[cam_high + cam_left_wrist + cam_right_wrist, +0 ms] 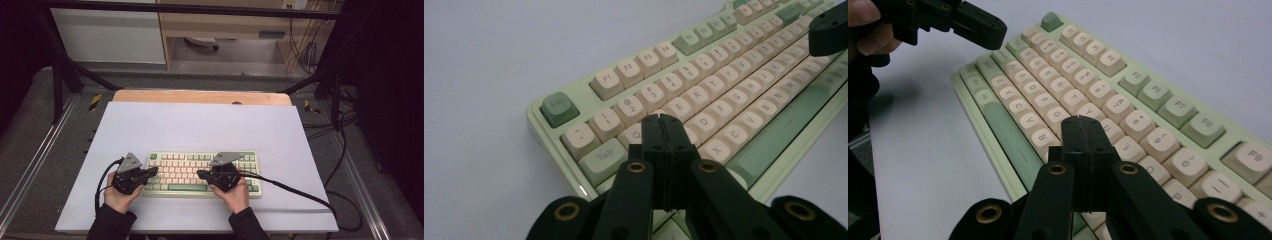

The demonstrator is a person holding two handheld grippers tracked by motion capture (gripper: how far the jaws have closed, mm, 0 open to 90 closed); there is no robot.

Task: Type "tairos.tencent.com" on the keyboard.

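A pale green keyboard [200, 172] with cream and green keys lies on the white table sheet [200, 127], near the front edge. My left gripper [153, 171] is shut with nothing in it, its tip over the keyboard's left end. In the left gripper view the shut jaws [663, 120] hover above the Q and W keys of the keyboard [724, 75]. My right gripper [201, 174] is also shut and empty, its tip over the middle keys. In the right gripper view its tip [1083, 121] hangs above the letter rows of the keyboard [1128, 90], with the left gripper [998, 31] farther off.
A wooden tabletop edge [200, 96] shows behind the sheet. Black cables [300, 192] trail from the grippers across the right side of the sheet. Black frame legs and more cables stand on the floor around the table.
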